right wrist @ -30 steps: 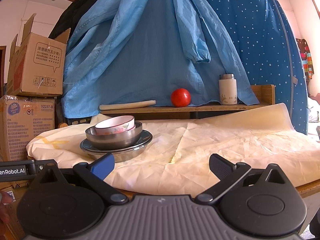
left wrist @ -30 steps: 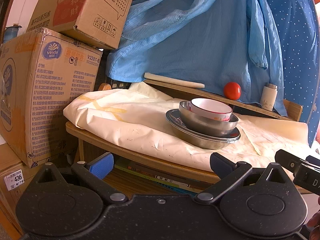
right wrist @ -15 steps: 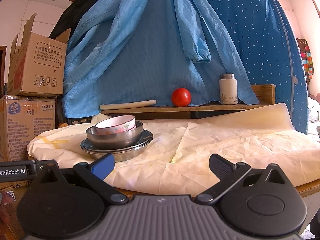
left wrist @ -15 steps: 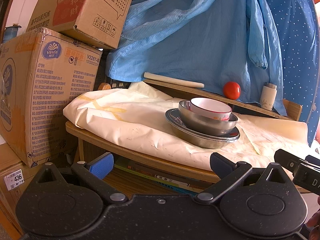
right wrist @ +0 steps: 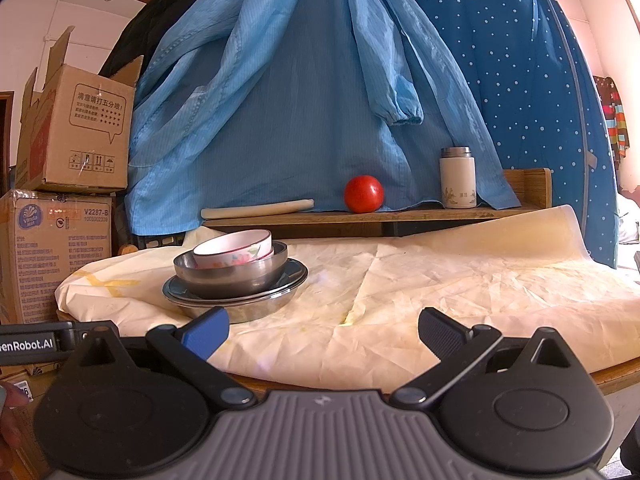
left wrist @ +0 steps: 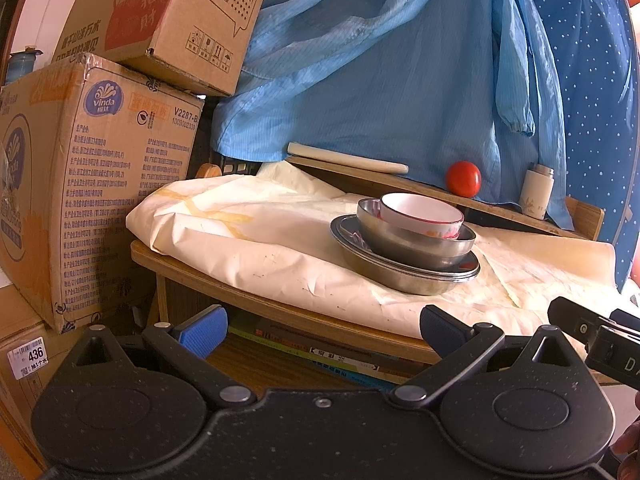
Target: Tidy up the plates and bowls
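Both-wise: left hand-held gripper [left wrist: 320, 326] and right hand-held gripper [right wrist: 323, 330] released, empty; ceramic bowl [right wrist: 234, 248] in steel bowl [right wrist: 232, 276] on steel plates [right wrist: 240, 300], ahead-left of right one, on table [right wrist: 440, 300].

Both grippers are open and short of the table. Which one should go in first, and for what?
Probably ease the left gripper forward toward the white bowl topping the stack: it sits tilted in the steel bowl, and both grippers hang open, clear of the dishes.
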A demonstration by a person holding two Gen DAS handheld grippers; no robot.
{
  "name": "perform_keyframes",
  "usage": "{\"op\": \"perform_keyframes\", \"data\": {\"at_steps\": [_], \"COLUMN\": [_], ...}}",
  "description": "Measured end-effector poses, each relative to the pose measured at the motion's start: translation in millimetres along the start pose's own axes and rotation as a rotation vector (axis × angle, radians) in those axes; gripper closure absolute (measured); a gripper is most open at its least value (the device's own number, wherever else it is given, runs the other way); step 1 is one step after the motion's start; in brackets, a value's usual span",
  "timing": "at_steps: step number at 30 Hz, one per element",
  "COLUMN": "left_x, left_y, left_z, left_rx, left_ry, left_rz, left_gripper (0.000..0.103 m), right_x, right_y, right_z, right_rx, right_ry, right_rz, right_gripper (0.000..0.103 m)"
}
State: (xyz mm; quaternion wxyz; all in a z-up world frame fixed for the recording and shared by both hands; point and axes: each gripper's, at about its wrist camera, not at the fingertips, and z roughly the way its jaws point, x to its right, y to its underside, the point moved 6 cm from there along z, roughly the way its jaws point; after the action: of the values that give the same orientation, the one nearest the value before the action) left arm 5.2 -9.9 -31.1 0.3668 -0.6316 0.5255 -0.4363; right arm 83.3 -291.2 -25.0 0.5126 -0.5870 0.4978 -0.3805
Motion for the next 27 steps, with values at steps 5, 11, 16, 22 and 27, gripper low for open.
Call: {"op": "perform_keyframes", "data": {"at_steps": [5,11,16,22,27], "left_x": [0.0,0.0,0.0,-0.1,0.3], "left_y": [-0.1,-0.2,0.4,-0.4,-0.8], "left_z": [0.0,-0.1,-0.3,0.2,0.6], "left_rx": [0.0,0.0,-0.001,-0.002,-0.002], "left_ry": [0.0,0.0,0.001,0.0,-0.001], "left_rz": [0.0,0.0,0.0,0.0,0.0], "left_gripper": [0.001,0.001,0.001,0.001,0.001], "right_x": [-0.6,-0.9,-1.5,-2.2,-2.2], "right_y": [0.1,0.1,0.6,0.8,0.8], "right_z": [-0.1,-0.2,-0.3,-0.4,-0.4], "right_rx": [0.0,0.0,-0.001,-0.002,-0.001], "right_ry": [0.0,0.002,0.003,0.003,0.003], "right_rz": [0.0,0.0,0.001,0.001,0.001], "right_gripper": [0.0,0.0,0.0,0.0,0.0]}}
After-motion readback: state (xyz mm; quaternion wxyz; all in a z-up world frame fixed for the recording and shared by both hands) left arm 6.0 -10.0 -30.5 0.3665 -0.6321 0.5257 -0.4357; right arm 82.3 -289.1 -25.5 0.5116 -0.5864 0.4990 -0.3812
